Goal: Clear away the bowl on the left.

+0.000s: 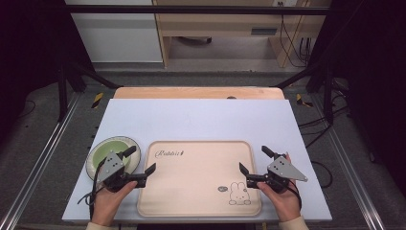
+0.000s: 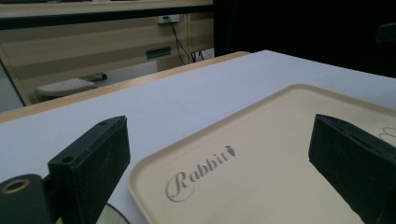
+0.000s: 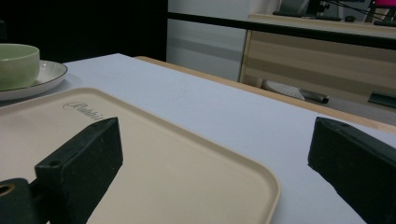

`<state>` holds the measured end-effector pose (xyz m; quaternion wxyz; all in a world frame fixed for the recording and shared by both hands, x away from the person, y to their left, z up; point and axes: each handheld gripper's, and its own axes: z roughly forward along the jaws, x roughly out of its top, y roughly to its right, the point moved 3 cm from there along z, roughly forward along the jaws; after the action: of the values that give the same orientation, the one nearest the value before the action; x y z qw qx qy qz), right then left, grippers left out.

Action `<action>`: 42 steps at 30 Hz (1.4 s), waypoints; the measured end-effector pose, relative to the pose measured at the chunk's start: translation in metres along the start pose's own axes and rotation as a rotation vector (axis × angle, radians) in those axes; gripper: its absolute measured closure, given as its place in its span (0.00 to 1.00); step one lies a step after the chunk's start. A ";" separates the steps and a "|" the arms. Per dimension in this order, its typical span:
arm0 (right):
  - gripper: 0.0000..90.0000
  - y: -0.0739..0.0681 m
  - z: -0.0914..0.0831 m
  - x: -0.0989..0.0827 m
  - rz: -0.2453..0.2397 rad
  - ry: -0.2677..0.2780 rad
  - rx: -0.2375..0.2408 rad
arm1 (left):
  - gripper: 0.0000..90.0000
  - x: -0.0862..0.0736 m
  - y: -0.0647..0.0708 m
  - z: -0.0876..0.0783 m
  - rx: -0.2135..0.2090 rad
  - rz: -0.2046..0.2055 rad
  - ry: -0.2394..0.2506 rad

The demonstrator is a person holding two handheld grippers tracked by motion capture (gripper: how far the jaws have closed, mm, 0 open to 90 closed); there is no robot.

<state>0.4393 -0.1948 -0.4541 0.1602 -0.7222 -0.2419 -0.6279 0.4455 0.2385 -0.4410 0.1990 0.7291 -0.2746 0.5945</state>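
A pale tabletop carries a beige tray lettered "Rabbit", lying between the left gripper and right gripper, both gaping and empty. Beside the left gripper a green bowl sits on a plate.

We see the flat beige plastic tray lying bare and the far white bench open, while the green bowl on its white plate crowds the left.
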 end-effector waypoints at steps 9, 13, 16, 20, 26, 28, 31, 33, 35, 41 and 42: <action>0.05 0.000 -0.001 0.001 -0.004 -0.002 -0.004 | 0.10 0.022 -0.047 -0.011 0.210 0.029 -0.113; 0.04 0.000 -0.003 0.003 0.020 0.021 0.008 | 0.11 0.023 -0.070 -0.015 0.276 -0.023 -0.106; 0.04 0.001 -0.003 0.003 0.018 0.014 0.001 | 0.11 0.020 -0.079 -0.018 0.312 -0.026 -0.123; 0.04 0.001 -0.001 0.001 0.008 0.003 -0.011 | 0.11 0.014 -0.091 -0.026 0.367 -0.026 -0.177; 0.04 0.000 0.001 -0.002 -0.016 -0.020 -0.034 | 0.13 0.010 -0.109 -0.044 0.438 -0.088 -0.227; 0.04 0.000 0.002 -0.002 -0.019 -0.022 -0.036 | 0.14 0.009 -0.111 -0.045 0.446 -0.092 -0.235; 0.05 0.000 0.002 -0.002 -0.021 -0.024 -0.037 | 0.16 0.003 -0.116 -0.046 0.439 -0.136 -0.270; 0.05 0.000 0.003 -0.003 -0.024 -0.028 -0.036 | 0.18 -0.001 -0.119 -0.047 0.447 -0.157 -0.291; 0.05 0.000 0.003 -0.003 -0.028 -0.034 -0.035 | 0.20 -0.004 -0.120 -0.047 0.460 -0.160 -0.308; 0.05 0.001 0.004 -0.004 -0.028 -0.039 -0.049 | 0.28 -0.009 -0.123 -0.050 0.444 -0.177 -0.363; 0.05 0.001 0.004 -0.004 -0.026 -0.039 -0.050 | 0.29 -0.009 -0.123 -0.050 0.444 -0.177 -0.363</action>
<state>0.4428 -0.1945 -0.4583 0.1290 -0.7349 -0.2388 -0.6215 0.4850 0.3652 -0.4351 0.0333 0.8701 -0.1045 0.4805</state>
